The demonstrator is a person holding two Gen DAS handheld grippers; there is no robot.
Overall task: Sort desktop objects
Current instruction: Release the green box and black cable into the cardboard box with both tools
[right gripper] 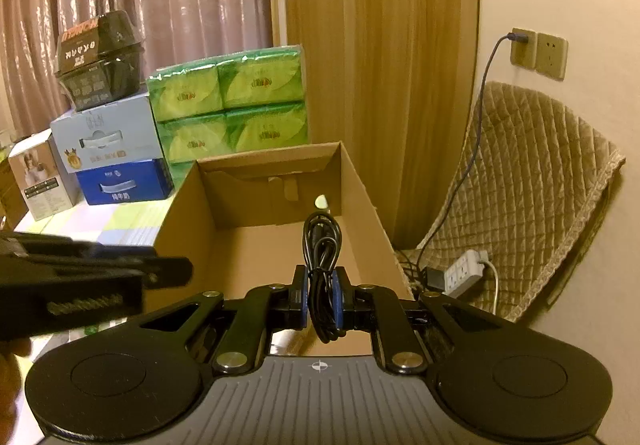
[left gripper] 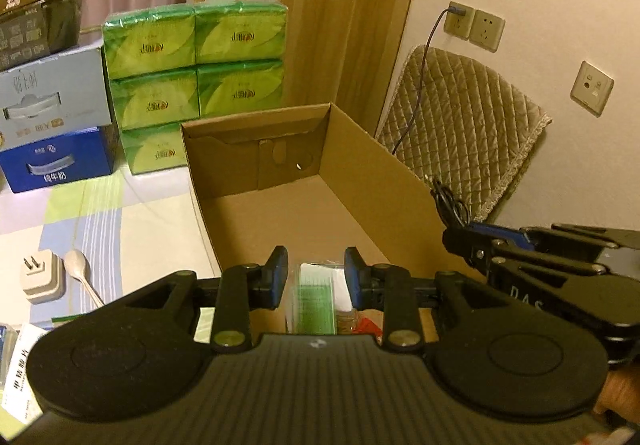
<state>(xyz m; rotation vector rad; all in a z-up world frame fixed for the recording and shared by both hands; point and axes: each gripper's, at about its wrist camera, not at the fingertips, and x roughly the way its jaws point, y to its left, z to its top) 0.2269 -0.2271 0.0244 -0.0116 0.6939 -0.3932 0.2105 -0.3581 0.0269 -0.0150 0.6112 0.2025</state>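
We hold both grippers at the near rim of the open box (right gripper: 256, 241), centre frame. Our right gripper (right gripper: 321, 295) pinches a coiled black cable (right gripper: 322, 245) over the bare box floor; our left gripper (left gripper: 316, 277) clamps a green-and-white packet (left gripper: 316, 303). Tissue packs (left gripper: 196, 77) crowd the far edge, upper left.

Setting: a room in a home. Indicators: pleated curtains (right gripper: 160, 5) cover a window; a wood-panelled door (right gripper: 380, 65) meets a plain painted wall with wall sockets (right gripper: 538, 53). Household stock stands at the rear of the tabletop (left gripper: 152, 213): wrapped green tissue packs (left gripper: 196, 81) and stacked milk cartons (left gripper: 56, 125). A quilted cushion (right gripper: 528, 185) leans against the wall beside a power strip (right gripper: 466, 269).
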